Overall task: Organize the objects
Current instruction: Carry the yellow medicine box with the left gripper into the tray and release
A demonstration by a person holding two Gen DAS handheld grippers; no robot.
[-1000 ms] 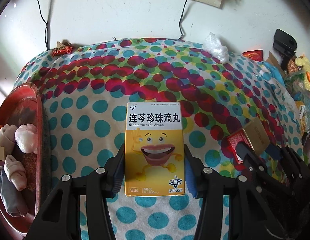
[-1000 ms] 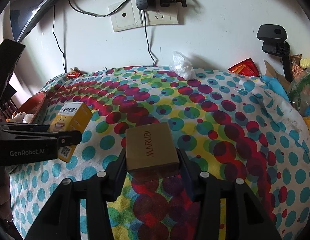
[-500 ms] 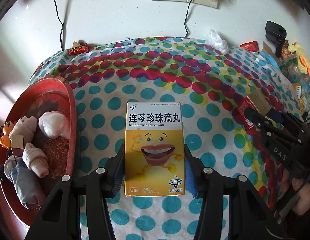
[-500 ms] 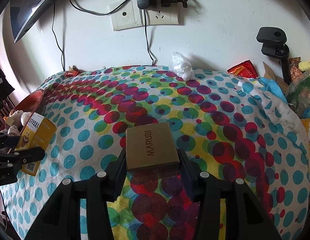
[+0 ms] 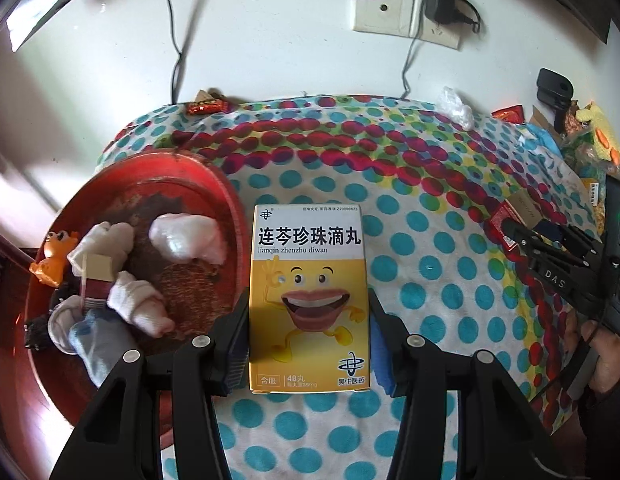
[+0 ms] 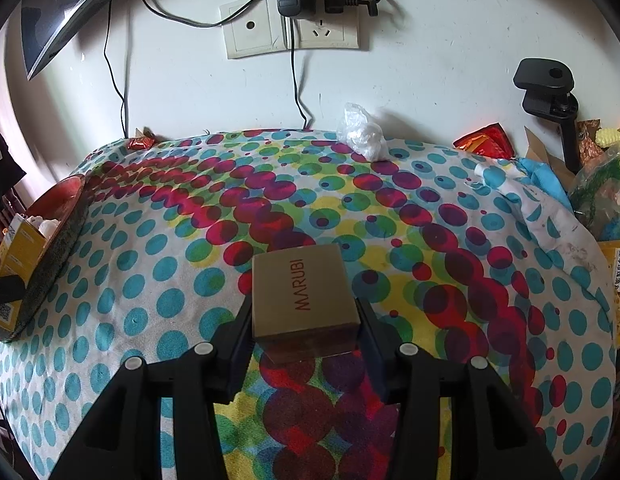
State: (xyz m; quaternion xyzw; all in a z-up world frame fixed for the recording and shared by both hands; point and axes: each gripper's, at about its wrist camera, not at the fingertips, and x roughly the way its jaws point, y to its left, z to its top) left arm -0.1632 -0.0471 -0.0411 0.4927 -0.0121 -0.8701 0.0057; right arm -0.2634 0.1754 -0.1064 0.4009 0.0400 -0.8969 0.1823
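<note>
The yellow medicine box sits clamped between the fingers of the left gripper, face up with its cartoon mouth toward the holder, and it hangs just beside the rim of the red tray, on the side away from the tray's contents; my guess is it is held flat like that so it can be slid over the rim and laid inside. From the right-hand camera the same box shows at the near edge of the tray, which fits that reading. The right gripper grips a brown box by its two long sides, lifted a little above the dotted cloth, well away from the tray, probably waiting its turn. Inside the tray lie rolled socks, a white plastic wad, a small carton and an orange toy at its far edge, so the free room looks to be the bare patch nearest the medicine box. Beyond the tray, a candy wrapper lies against the wall, and a crumpled white bag rests farther along, below the wall socket. Nothing stands between the box and the tray except the raised rim, which it must clear.
</note>
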